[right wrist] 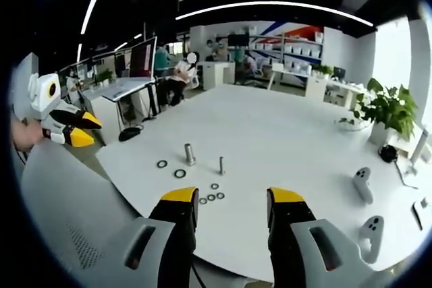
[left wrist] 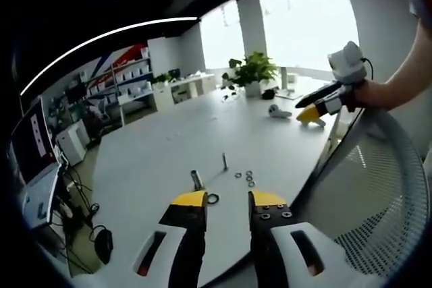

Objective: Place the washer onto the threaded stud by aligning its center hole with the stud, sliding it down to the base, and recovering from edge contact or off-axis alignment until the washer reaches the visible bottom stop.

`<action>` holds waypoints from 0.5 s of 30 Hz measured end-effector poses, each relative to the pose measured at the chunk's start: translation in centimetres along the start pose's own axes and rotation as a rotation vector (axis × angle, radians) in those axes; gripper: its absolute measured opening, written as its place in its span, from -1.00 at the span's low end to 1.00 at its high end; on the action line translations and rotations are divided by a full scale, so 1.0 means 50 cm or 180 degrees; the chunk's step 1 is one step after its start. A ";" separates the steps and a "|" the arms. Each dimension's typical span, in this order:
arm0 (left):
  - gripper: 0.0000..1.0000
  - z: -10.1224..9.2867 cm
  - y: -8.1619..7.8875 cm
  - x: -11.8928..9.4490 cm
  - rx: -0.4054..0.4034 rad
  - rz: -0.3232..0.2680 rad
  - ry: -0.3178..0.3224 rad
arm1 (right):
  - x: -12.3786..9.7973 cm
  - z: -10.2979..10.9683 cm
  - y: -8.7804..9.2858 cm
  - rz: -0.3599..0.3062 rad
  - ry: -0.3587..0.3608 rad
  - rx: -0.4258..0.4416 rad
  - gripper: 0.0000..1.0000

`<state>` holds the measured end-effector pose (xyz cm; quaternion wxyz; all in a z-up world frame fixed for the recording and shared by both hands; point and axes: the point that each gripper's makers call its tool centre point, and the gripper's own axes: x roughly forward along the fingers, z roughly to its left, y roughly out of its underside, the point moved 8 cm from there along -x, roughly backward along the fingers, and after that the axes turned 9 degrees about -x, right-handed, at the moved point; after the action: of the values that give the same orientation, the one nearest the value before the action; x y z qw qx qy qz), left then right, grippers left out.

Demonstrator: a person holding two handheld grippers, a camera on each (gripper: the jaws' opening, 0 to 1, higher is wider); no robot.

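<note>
Resting beside the stud [right wrist: 221,164], washers [right wrist: 211,196] spread apart.

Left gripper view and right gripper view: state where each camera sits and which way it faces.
Left gripper view: rides the left claw, facing across the white table toward the windows; right claw and a forearm at upper right.
Right gripper view: rides the right claw, facing the shelves; left claw at left.
Shared: threaded stud, washers.

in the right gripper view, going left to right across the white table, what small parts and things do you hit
black ring → metal cylinder → threaded stud → white controller → second white controller
</note>
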<state>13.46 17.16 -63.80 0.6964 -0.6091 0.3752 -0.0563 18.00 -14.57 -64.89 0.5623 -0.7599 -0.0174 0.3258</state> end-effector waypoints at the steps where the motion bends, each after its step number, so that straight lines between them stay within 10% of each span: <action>1: -0.54 0.001 0.001 0.000 -0.0015 0.0008 -0.0005 | 0.000 0.000 0.000 -0.0007 -0.0004 -0.0004 -0.14; 15: -0.53 0.006 0.004 0.000 -0.0055 0.0062 -0.0092 | 0.004 0.010 0.002 0.0010 -0.0159 -0.0031 -0.14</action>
<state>13.58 17.45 -63.97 0.6970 -0.6122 0.3715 -0.0376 17.86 -14.09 -65.17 0.5574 -0.7543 -0.0318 0.3454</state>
